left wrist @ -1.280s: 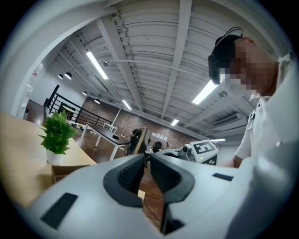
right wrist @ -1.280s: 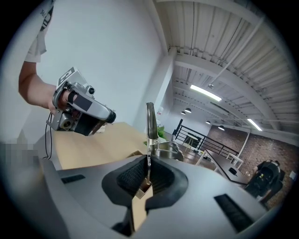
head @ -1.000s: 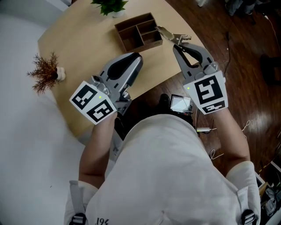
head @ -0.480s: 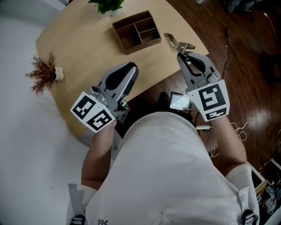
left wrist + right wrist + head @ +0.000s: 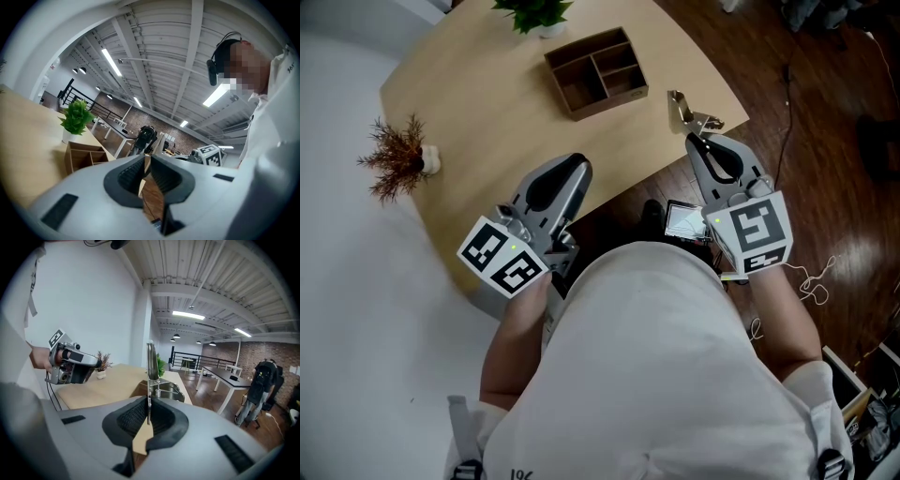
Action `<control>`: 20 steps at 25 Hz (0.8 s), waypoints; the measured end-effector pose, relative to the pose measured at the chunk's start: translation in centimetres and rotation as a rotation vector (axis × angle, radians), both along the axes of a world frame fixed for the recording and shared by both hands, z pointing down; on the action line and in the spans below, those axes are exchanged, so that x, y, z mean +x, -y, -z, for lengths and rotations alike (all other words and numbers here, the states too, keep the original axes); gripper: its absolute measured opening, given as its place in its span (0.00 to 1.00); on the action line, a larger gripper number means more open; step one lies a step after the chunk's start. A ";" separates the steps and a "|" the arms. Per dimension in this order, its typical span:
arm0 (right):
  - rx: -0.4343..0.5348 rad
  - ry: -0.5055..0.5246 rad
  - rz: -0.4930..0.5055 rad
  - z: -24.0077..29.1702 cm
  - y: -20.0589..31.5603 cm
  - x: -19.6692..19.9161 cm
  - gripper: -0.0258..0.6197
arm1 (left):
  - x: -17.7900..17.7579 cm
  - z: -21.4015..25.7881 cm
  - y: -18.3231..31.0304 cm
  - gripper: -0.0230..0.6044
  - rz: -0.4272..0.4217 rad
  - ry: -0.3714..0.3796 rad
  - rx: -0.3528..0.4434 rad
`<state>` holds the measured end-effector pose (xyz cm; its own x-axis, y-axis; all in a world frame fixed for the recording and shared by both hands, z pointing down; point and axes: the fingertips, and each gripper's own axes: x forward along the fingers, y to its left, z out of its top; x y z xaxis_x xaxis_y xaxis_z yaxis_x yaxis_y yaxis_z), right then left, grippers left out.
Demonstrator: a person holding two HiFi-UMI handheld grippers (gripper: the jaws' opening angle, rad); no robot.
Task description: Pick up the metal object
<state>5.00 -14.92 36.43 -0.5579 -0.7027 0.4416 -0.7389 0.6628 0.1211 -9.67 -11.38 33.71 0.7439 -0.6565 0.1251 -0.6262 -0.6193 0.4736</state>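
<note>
The metal object, a thin shiny clip-like piece, stands upright from the jaws of my right gripper, which is shut on its lower end over the table's right edge. In the right gripper view the metal object rises as a narrow blade straight out of the right gripper. My left gripper hangs over the table's near edge, shut with nothing in it. In its own view the left gripper has its jaws pressed together.
A wooden compartment box sits on the light wooden table, with a green potted plant behind it and a dried sprig in a small pot at the left edge. Dark wood floor with cables lies to the right.
My right gripper has drawn back from beside the wooden box toward me, carrying the metal object out to the table's edge. The left gripper has also pulled back and lower.
</note>
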 end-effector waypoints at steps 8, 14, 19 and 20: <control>-0.051 0.026 -0.029 -1.4 -0.8 0.7 0.05 | -0.3 -1.2 -1.0 0.07 0.015 0.012 -0.026; -0.088 0.040 -0.047 -2.3 -1.2 0.9 0.05 | -0.5 -2.0 -1.7 0.07 0.016 0.020 -0.053; -0.118 0.053 -0.061 -3.1 -1.4 1.0 0.05 | -0.9 -2.7 -2.0 0.07 0.021 0.020 -0.072; -0.124 0.055 -0.063 -3.3 -1.5 1.0 0.05 | -1.0 -2.7 -2.1 0.07 0.023 0.020 -0.074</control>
<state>6.04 -13.44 39.70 -0.5401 -0.6790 0.4972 -0.7830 0.6221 -0.0011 -10.67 -9.31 36.44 0.7259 -0.6614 0.1887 -0.6494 -0.5687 0.5047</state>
